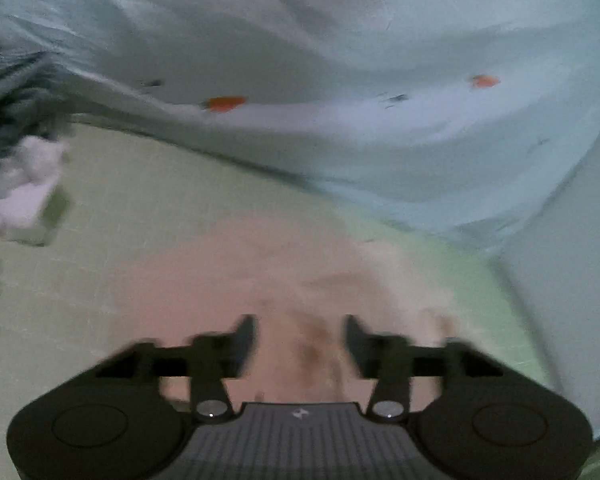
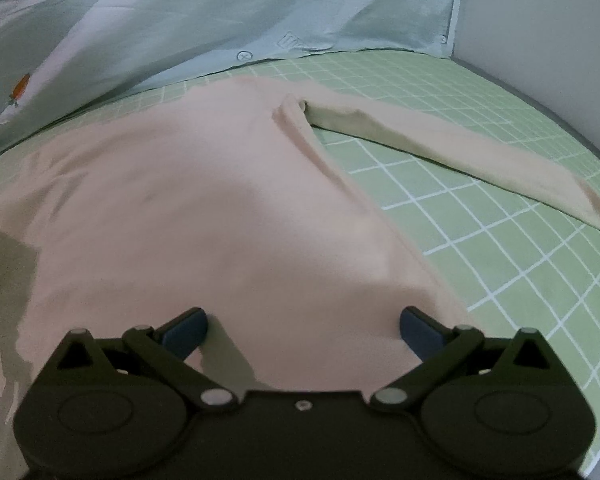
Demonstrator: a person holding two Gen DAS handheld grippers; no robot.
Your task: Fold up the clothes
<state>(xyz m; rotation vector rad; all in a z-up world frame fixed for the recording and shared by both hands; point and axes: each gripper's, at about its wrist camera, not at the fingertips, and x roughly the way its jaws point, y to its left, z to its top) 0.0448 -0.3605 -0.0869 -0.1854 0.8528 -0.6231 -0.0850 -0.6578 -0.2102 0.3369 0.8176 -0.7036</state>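
The soft pale pink long-sleeved top lies flat on the green white-gridded bedsheet, one sleeve stretched out to the right. Both grippers sit above its near edge, released with nothing in them: right gripper spread wide, left gripper partway apart. The pale blue carrot-print duvet is bunched up on the far side.

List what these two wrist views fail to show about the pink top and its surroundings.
- Pink top: its left side and hem, cut off by the right wrist view's edge and the right gripper.
- The top in the left wrist view: motion blur hides folds and edges beyond the left gripper.
- White things at that view's left edge: too blurred to identify.
- Blanket print: too small to read.
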